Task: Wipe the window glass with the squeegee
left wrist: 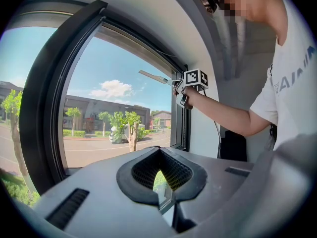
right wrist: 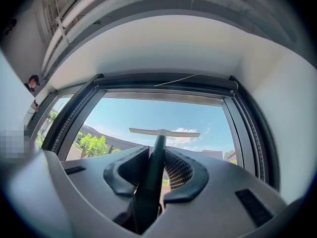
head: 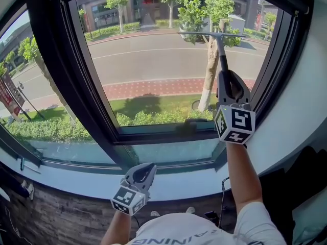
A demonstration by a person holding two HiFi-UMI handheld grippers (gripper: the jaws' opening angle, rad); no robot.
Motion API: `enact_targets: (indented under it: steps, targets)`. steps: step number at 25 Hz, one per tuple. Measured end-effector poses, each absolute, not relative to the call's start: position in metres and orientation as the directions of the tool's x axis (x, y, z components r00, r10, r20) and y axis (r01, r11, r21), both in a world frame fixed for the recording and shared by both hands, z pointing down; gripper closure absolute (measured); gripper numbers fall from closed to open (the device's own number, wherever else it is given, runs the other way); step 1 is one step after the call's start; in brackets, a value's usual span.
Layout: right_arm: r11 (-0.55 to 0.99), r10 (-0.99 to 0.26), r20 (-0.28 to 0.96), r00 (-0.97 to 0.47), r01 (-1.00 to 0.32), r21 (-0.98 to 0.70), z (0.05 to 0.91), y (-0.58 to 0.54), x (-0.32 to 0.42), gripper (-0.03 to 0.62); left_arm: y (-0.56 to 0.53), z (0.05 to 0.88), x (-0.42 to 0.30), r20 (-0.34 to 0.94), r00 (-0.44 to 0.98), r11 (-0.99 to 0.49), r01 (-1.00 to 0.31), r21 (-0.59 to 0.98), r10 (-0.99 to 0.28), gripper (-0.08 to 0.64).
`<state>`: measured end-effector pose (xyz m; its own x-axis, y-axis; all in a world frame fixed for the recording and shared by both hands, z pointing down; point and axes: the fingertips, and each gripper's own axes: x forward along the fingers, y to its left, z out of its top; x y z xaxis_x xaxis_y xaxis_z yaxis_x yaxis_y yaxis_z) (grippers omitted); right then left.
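Your head view: steep downward look, close over sill [head: 66, 176], facing window glass [head: 153, 60]. Left gripper view: low, angled up along window glass. Right gripper view: near window glass, tilted skyward. All three share squeegee [head: 219, 45].

Outside, a tree [head: 210, 70] stands by a road [head: 153, 60], hedge [head: 51, 129] below; a black cable [head: 223, 187] hangs indoors.

Pale window sill [head: 76, 176] running left to right beneath the dark window frame [head: 153, 137], bowed by the wide lens. Below it, dark floor [head: 56, 216] with a streaked, wood-like grain. On the floor, just under the sill: two pale shoe tips [head: 190, 210] of the person. At the far left edge, another pale shoe-like shape [head: 30, 190], too small to tell. At the right, a black bulky thing [head: 306, 175], footing hidden.
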<state>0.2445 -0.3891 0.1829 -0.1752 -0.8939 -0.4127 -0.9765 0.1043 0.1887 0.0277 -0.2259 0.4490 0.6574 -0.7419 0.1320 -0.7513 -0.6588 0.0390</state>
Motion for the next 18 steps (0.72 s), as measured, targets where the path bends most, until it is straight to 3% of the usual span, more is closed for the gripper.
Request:
enact_targets:
  steps: [18]
  targets:
    - [0.120,-0.931,-0.322,-0.171,-0.978,0.172,0.248,-0.383,0.248,0.494,-0.228,0.451,0.028,0.139,0.651,-0.652,-0.757,0.045,-0.747,0.545]
